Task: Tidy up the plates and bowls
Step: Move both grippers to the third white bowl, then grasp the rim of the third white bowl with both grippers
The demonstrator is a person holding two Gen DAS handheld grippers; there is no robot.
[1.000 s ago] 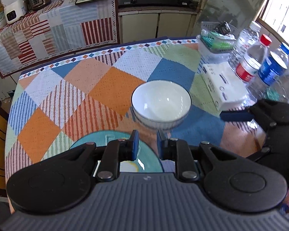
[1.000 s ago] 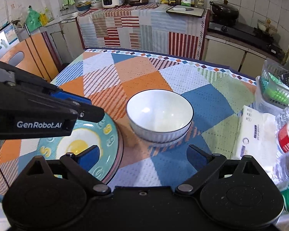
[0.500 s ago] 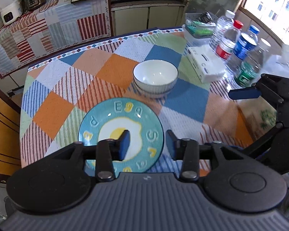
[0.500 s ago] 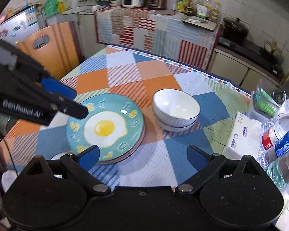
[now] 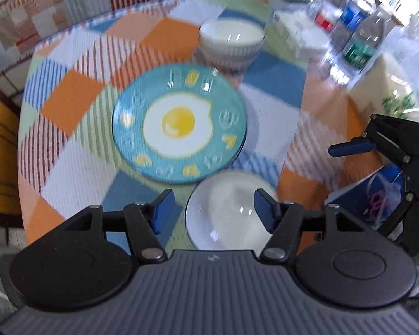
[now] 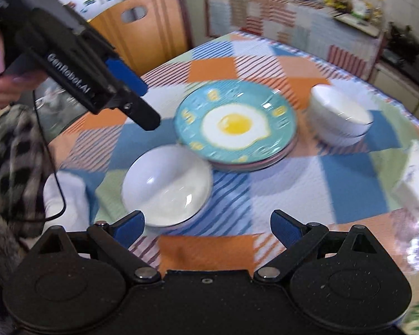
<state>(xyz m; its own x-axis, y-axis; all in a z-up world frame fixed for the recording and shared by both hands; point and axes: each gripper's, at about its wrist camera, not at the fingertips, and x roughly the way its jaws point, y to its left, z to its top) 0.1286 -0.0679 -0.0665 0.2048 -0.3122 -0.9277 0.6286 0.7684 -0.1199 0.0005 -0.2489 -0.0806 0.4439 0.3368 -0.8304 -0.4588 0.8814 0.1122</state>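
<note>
A lone white bowl [image 5: 231, 212] sits just ahead of the left claw [image 5: 213, 209], between its opening, empty jaws. The right claw [image 6: 206, 230], wide and empty, has it ahead to the left. Beyond lie stacked egg plates [image 6: 236, 124], then seemingly two nested bowls [image 6: 339, 120], blurred; all look empty.

My left wrist camera looks steeply down past my left gripper [image 5: 213, 209] from near the table's edge. My right wrist camera sits further right, facing down and leftward past my right gripper [image 6: 208, 230]. Both views share the round teal fried-egg plate [image 5: 179, 124] [image 6: 235, 125] ahead, the lone white ceramic bowl [image 5: 229, 212] [image 6: 167, 186] nearest the fingers, and the stacked white bowls [image 5: 231, 40] [image 6: 339, 115] beyond.
</note>
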